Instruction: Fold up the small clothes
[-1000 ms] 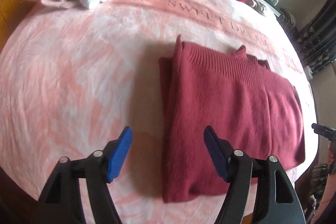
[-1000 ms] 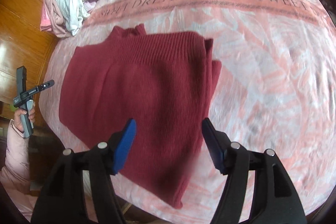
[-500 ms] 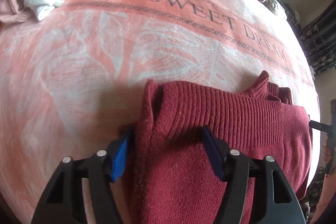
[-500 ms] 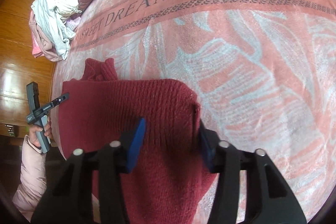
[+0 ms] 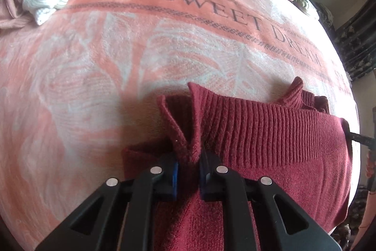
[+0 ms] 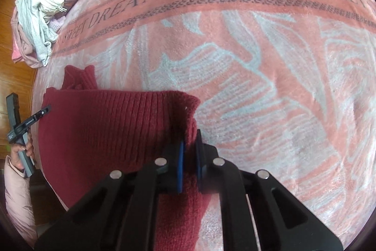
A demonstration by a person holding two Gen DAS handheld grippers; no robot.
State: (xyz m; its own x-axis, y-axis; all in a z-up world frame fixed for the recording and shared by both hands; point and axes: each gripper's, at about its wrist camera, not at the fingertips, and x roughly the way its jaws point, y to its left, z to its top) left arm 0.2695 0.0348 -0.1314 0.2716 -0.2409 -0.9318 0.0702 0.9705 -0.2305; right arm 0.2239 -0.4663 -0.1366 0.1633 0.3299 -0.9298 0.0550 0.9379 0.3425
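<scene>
Maroon sweater (image 5: 270,145) flat on pink blanket (image 5: 117,58), well below its "SWEET DREAM" band. Left gripper (image 5: 188,171) just clamped on left ribbed corner; right gripper (image 6: 189,161) just clamped on right corner. Risk: thick layers slipping free, fold skewing from uneven lift.

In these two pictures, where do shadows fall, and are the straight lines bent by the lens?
Left wrist view: a soft shadow lies on the blanket left of the sweater; the printed band curves strongly. Right wrist view: even daylight, only a faint shadow beside the sweater; the band bows too, corners black.
</scene>
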